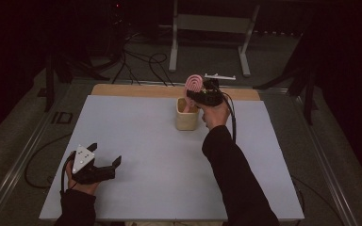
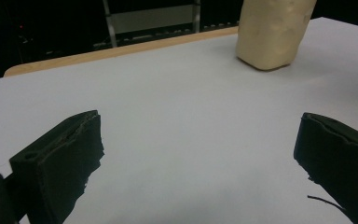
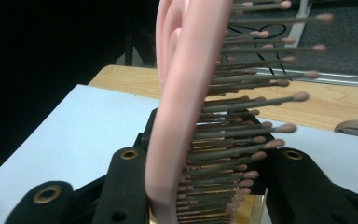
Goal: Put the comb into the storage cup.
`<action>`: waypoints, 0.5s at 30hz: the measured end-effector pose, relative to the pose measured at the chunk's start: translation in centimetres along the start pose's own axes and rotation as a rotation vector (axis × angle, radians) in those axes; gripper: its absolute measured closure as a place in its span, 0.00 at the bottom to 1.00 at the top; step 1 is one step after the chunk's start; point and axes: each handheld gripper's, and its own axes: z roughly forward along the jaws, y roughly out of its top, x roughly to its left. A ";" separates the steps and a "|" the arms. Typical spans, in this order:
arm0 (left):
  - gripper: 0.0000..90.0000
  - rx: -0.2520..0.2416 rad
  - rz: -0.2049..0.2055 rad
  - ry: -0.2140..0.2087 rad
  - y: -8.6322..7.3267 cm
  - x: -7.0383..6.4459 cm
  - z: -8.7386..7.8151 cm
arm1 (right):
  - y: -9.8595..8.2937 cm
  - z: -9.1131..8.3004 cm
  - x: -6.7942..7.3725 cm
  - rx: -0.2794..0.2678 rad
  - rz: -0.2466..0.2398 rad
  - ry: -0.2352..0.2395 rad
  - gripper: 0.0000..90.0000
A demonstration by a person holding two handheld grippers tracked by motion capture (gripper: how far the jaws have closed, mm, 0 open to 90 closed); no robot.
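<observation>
On table: one holder (image 1: 187, 115) | one hairbrush (image 1: 194, 84) | two claws

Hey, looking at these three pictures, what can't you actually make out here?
- Hairbrush handle: in the right gripper view, cut off by the bottom edge between the right gripper jaws.
- Inside of the beige container: in the high view, hidden by the brush and hand.
- Container's top: in the left gripper view, cut off by the upper edge.
- Left gripper: jaw bases are out of frame.
</observation>
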 end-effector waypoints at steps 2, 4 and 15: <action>0.02 -0.001 0.000 0.000 0.0 0.0 0.0 | -0.1 0.1 0.0 0.002 0.004 -0.001 0.69; 0.02 -0.001 0.000 -0.001 0.0 0.0 0.0 | -0.1 0.3 -0.1 0.004 0.007 0.000 0.69; 0.02 -0.001 0.001 0.000 0.0 0.0 0.0 | -0.5 0.9 -0.3 0.016 0.020 0.004 0.68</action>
